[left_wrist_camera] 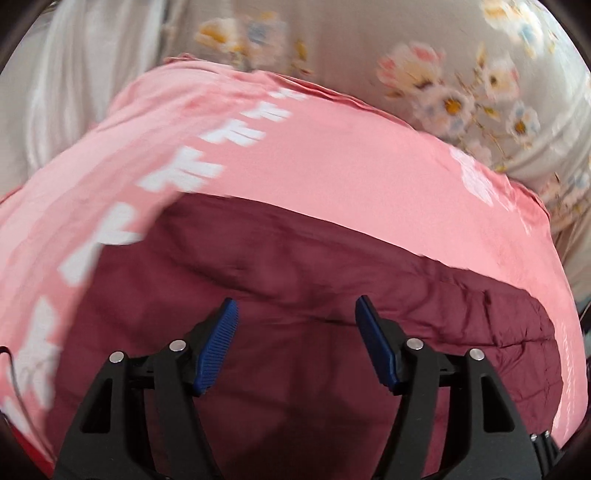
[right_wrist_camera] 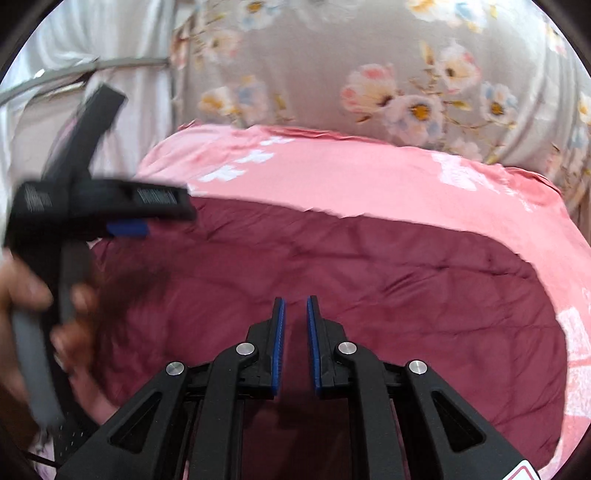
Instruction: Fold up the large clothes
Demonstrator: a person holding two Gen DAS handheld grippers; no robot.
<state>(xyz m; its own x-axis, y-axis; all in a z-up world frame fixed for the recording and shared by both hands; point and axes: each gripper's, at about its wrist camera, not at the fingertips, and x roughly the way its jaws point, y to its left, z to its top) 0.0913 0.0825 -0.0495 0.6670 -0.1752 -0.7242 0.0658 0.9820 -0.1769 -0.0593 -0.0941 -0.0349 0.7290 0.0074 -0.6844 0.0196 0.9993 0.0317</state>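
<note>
A dark maroon padded garment (left_wrist_camera: 295, 266) lies folded on a pink sheet with white print (left_wrist_camera: 332, 155). My left gripper (left_wrist_camera: 295, 314) is open and empty, just above the garment's middle. In the right wrist view the maroon garment (right_wrist_camera: 332, 266) fills the centre on the pink sheet (right_wrist_camera: 351, 177). My right gripper (right_wrist_camera: 295, 317) hovers over it with its jaws nearly together, a narrow gap between the blue pads, holding nothing. The left gripper (right_wrist_camera: 127, 227) shows blurred at the left, held by a hand (right_wrist_camera: 22, 295), over the garment's left edge.
A grey floral bedsheet (right_wrist_camera: 332, 66) covers the surface behind the pink sheet. White fabric (right_wrist_camera: 92, 33) and a thin grey cable (right_wrist_camera: 74, 70) lie at the far left. The floral bedsheet also shows in the left wrist view (left_wrist_camera: 369, 33).
</note>
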